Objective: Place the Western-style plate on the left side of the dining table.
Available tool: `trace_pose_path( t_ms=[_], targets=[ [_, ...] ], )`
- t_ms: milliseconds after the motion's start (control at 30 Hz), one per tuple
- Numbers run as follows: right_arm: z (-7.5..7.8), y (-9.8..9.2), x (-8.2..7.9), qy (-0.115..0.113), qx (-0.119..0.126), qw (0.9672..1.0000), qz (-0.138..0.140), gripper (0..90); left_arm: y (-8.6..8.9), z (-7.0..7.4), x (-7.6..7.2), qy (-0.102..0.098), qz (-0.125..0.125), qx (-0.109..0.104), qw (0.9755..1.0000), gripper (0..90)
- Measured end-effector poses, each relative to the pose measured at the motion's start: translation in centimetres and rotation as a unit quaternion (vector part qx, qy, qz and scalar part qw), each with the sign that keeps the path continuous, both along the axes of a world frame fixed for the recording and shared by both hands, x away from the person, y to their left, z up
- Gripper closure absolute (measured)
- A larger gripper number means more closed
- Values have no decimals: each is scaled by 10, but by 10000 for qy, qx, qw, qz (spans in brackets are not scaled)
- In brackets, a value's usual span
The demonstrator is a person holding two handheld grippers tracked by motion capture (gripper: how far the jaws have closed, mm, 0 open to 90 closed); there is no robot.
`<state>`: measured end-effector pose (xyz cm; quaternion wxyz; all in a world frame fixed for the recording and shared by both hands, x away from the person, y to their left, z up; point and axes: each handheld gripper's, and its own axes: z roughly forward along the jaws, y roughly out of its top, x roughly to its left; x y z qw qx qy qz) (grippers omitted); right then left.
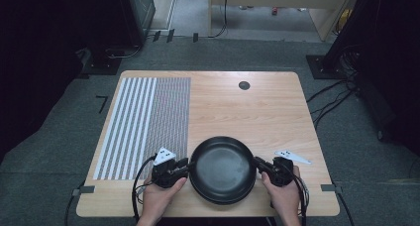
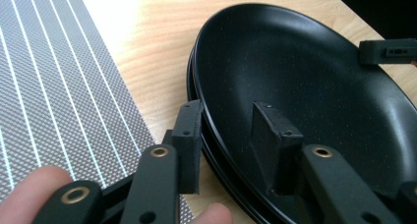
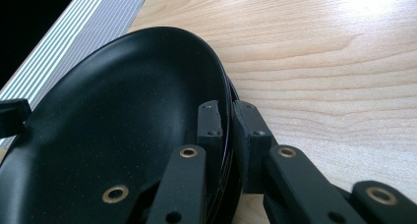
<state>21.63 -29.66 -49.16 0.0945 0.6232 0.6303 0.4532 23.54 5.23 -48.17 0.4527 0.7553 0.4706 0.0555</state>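
1. Gripping the stack of black plates [image 1: 223, 169] from both sides is my step right now: my left hand-held gripper [image 1: 184, 167] is at its left rim and my right hand-held gripper [image 1: 258, 165] at its right rim.
2. In the left gripper view my left hand-held gripper straddles the rim with its jaws apart, one pad [image 2: 272, 135] inside the top plate's bowl and the other outside the rim, with a gap visible on both sides, so it has not closed on anything yet.
3. In the right gripper view my right hand-held gripper has its jaws drawn close together on the rim, one pad [image 3: 210, 123] inside and one outside; it looks clamped on the rim.
4. The stack sits on the near middle of the desk [image 1: 237, 107], just right of the striped mat [image 1: 143, 122] that covers the desk's left part.
5. To do this well, I judge I should close the left jaws fully before lifting, keep both grips level and opposite each other, and raise both hands together so the plates do not tilt or slide apart.
6. I see at least two rims stacked at the edge; I should check which rims each grip catches.
7. The top plate is empty; its dark speckled surface holds nothing.
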Motion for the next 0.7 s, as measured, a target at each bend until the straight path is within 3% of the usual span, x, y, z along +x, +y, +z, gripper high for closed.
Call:
trace_pose_path(
  t_ms=[200,367,500,700],
  targets=[
    [-1,2,-3,-65,-12,9999,-104,843,3,-2,2,76,-41,-93,9999,717],
    [-1,5,-4,-103,47,9998,-164,854,5,-3,4,170,17,-101,9998,698],
    [-2,7,-5,-83,123,9998,-124,856,9,-3,7,307,-27,-237,9992,691],
    [-3,8,-6,-114,125,9997,-158,856,10,1,5,247,-9,-218,9995,700]
  ],
)
